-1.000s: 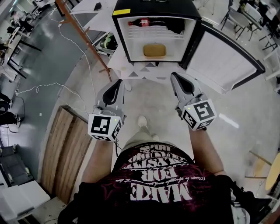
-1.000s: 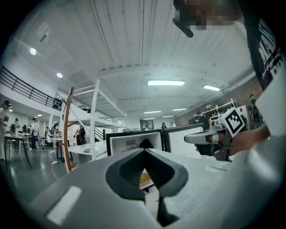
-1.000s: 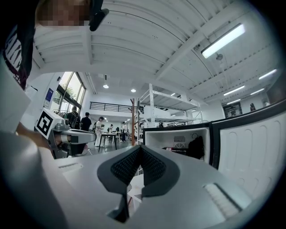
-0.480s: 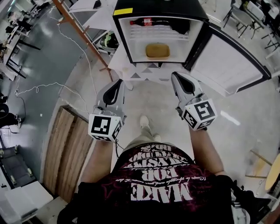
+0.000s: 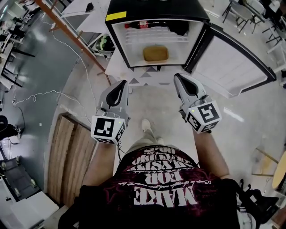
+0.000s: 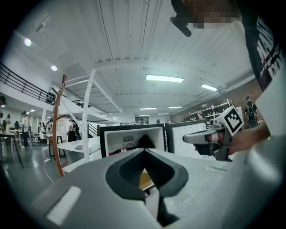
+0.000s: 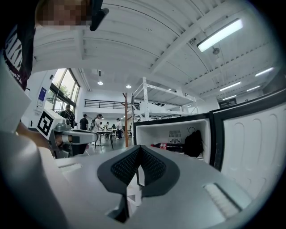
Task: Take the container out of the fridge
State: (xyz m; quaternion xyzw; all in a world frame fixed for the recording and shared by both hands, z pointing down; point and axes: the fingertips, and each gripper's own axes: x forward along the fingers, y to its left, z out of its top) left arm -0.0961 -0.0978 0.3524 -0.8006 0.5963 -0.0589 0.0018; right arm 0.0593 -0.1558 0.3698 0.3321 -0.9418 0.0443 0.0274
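Small black fridge [image 5: 152, 9] stands on a grey floor [image 5: 152, 107], door [image 5: 232, 67] swung wide open to the right.

- Container [image 5: 155, 54]: tan, low, sits on the bottom of the fridge's lower compartment, about midway between the side walls, under the white wire shelf [image 5: 154, 36]. Nothing touches it.
- On the wire shelf: cola bottle [image 5: 142, 25] lying on its side toward the left, and a black bag-like bundle [image 5: 178, 27] at the right end against the wall.
- Left tongs [image 5: 123, 82]: held level in front of the fridge and pointing at it. Tips are together and nothing is between them. In the left gripper view the container shows beyond the tips, well apart from them.
- Right tongs [image 5: 177, 76]: also level, aimed at the fridge near the hinge side of the opening. Pads are pressed together and hold nothing. In the right gripper view the bottle and dark bundle show beyond them.
- The two tongs are side by side, well apart from each other, and both short of the fridge's front edge.
- Person stands facing the fridge, one shoe [image 5: 145, 124] visible between the arms.
- Floor, left side: wooden board [image 5: 67, 156] lying flat, and a white cable [image 5: 44, 94] trailing across.
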